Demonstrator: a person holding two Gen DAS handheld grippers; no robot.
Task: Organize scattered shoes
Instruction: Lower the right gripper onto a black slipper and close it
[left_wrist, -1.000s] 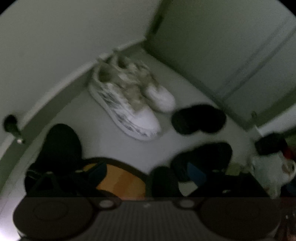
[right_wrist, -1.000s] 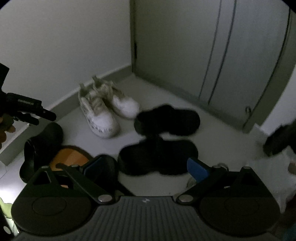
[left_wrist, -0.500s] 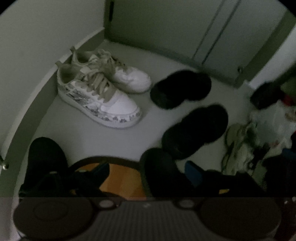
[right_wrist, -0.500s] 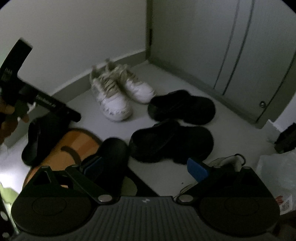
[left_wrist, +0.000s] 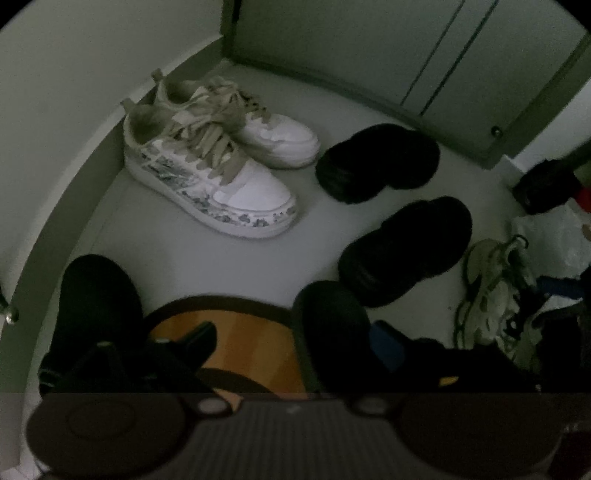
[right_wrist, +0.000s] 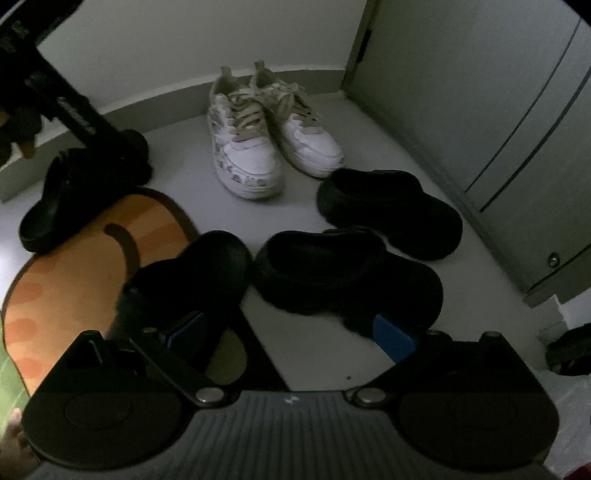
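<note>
A pair of white sneakers (left_wrist: 221, 166) (right_wrist: 266, 147) stands side by side against the wall. Two black fuzzy clogs (left_wrist: 376, 162) (left_wrist: 402, 251) lie to their right, seen nearer in the right wrist view (right_wrist: 391, 214) (right_wrist: 347, 277). One black slipper (left_wrist: 99, 306) (right_wrist: 85, 192) lies at the mat's left edge, another (left_wrist: 332, 325) (right_wrist: 199, 280) at its right edge. My left gripper (left_wrist: 288, 343) hangs open over the orange mat (left_wrist: 251, 347), between the two slippers. My right gripper (right_wrist: 290, 332) is open, its left finger (right_wrist: 184, 328) above the nearer slipper. Neither holds anything.
Grey cabinet doors (left_wrist: 424, 55) (right_wrist: 498, 110) close off the back right, and a wall with a skirting board runs on the left. At the far right lie a pale sneaker (left_wrist: 491, 295), a white plastic bag (left_wrist: 550, 236) and dark items.
Both views have rolled and dropped closer to the floor, the right one more. The black slipper and clogs now loom larger under the right gripper. No shoe has moved.
</note>
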